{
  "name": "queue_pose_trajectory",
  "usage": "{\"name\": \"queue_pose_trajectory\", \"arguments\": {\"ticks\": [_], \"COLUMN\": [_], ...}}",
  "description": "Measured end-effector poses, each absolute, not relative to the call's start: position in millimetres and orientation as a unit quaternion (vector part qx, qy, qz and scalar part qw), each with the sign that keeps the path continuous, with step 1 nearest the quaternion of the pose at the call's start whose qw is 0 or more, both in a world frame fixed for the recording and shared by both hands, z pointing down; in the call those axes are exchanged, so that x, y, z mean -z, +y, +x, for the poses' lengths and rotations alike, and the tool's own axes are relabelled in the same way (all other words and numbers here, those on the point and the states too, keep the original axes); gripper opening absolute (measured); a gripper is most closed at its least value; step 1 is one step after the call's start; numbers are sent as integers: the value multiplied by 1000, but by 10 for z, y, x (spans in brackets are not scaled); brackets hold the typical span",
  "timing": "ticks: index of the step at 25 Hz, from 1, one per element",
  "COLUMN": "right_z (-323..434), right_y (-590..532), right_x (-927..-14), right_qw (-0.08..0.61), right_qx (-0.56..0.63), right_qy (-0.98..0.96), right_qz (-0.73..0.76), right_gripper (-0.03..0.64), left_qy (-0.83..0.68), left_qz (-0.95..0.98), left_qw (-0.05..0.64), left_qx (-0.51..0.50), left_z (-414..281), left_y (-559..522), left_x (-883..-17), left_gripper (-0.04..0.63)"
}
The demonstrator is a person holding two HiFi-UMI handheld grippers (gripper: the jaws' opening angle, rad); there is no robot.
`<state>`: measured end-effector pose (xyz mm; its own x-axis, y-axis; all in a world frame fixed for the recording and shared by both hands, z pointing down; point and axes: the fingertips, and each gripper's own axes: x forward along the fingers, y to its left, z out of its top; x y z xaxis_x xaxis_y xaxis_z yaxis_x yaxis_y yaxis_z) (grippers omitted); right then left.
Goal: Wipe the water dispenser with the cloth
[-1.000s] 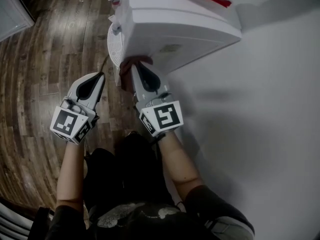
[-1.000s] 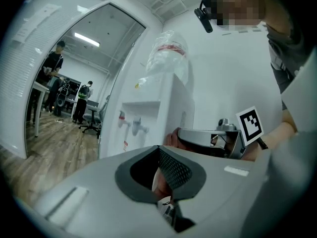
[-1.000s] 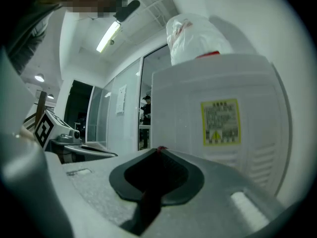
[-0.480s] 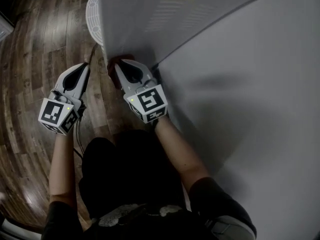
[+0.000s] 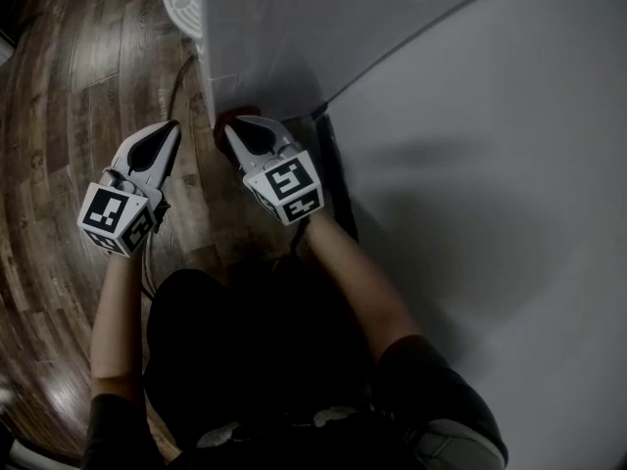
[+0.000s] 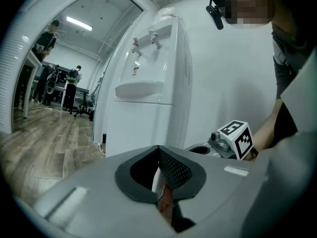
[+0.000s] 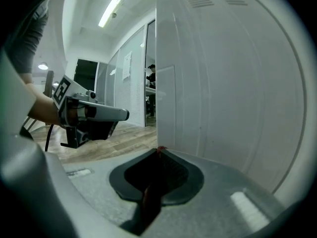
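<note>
**Cloth [image 5: 239, 117] worked lower on water dispenser [image 5: 284, 37].** Vs 1 s ago, the red cloth is seen further down the white side panel, and the unit's top has dropped out of the head view. The right gripper [image 5: 233, 131], fingers clenched on the cloth, is pressed to the panel nr its front edge. The left gripper [image 5: 172, 128], fingers closed together, is held just beside it, apart from the unit. Open wood floor [image 5: 69, 86] lies to the left. The wall [image 5: 490, 213] hems in the right.

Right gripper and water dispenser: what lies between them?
A dark red cloth, pinched by the right gripper against the water dispenser side, seen in the head view.
</note>
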<state>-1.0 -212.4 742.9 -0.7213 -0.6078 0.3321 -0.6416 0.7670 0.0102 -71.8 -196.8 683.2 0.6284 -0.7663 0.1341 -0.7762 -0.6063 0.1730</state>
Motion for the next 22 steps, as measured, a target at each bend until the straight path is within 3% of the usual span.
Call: {"name": "queue_pose_trajectory", "arguments": {"ticks": [7,11,22], "right_z": [-54,2,468], "right_y": [-2138,-2099,-2045], "right_x": [-7797,-7556,-4644], "right_qw": [180,161,-30], "right_qx": [-59,-46,147], "right_qy": [-924,-927,-922], "right_qz": [333,336,358], "right_gripper": [11,11,12], "left_qy": [-432,-434,-444], "left_qz": [894,893,896], "left_qw": [114,117,19], "left_qx": [-25,-18,13], "left_z": [-776,-776,-763], "left_y": [-1911,-1896,-2013], "left_x": [-7080,-7035,-5432], "left_gripper": [18,18,18]}}
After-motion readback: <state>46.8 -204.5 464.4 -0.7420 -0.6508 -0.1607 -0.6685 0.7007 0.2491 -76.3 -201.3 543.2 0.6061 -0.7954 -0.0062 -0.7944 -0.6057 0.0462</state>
